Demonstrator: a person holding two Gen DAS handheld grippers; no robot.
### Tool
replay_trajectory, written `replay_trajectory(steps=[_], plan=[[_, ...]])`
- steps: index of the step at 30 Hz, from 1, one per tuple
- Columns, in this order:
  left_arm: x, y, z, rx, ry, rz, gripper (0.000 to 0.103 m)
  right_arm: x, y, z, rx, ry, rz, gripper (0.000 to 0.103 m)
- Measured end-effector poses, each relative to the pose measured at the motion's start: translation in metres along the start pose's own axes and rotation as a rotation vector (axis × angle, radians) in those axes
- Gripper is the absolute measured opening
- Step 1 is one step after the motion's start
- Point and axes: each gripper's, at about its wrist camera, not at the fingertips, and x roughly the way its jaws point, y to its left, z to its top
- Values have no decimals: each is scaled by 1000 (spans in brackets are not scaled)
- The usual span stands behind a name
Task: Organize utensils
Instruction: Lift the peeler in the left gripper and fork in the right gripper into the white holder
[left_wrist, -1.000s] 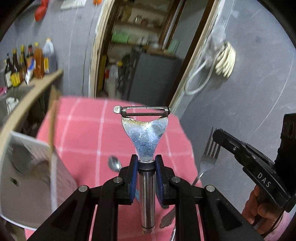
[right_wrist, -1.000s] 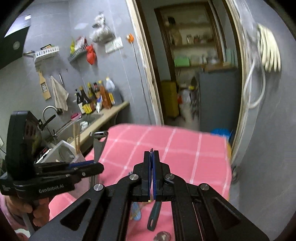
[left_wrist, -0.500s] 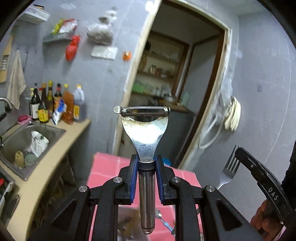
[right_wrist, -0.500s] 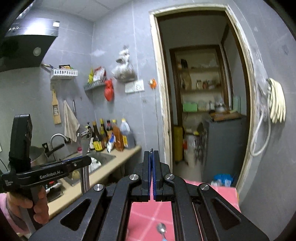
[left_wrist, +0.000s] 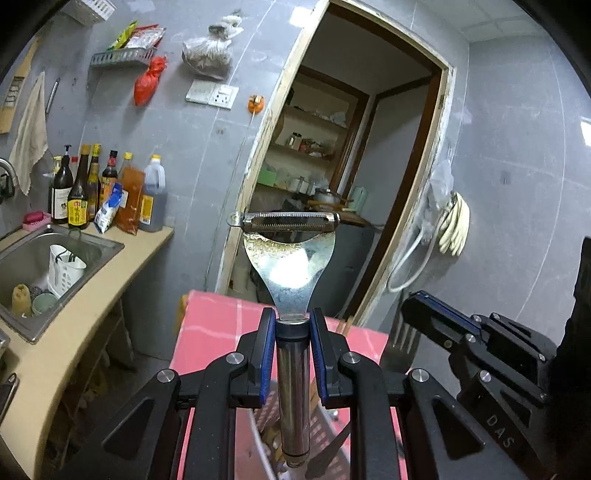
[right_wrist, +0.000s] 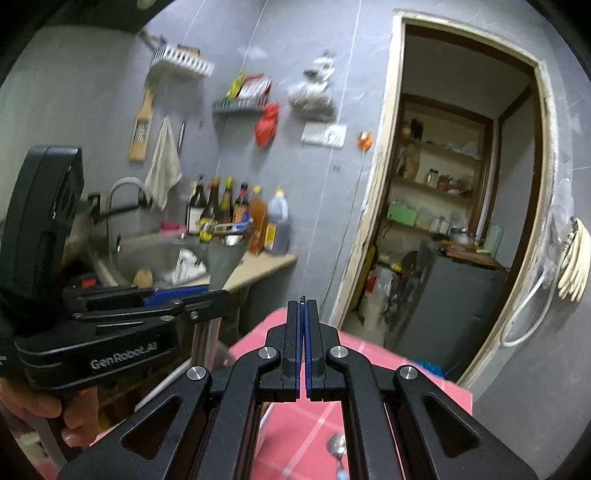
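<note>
Clamped in the left gripper (left_wrist: 292, 350): a metal peeler (left_wrist: 291, 266), held upright above a pink-clothed table (left_wrist: 218, 317). Alongside, the right gripper (right_wrist: 303, 350), pinched shut on a fork (left_wrist: 402, 343). Beyond, sink (left_wrist: 40, 258) and doorway; risk of the smooth round handle slipping mid-carry.

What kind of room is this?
Most likely a small home kitchen. There is a steel sink set in a counter, sauce bottles lined up along the grey wall, and a pantry doorway with shelves of jars behind it.
</note>
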Motion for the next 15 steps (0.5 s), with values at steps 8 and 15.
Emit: replay_trajectory(steps=[8, 15], plan=[[7, 15, -19, -15, 79, -4, 18, 18, -4, -30, 92, 112, 55, 2], [8, 21, -24, -18, 136, -22, 18, 29, -13, -49, 191, 167, 102, 3]])
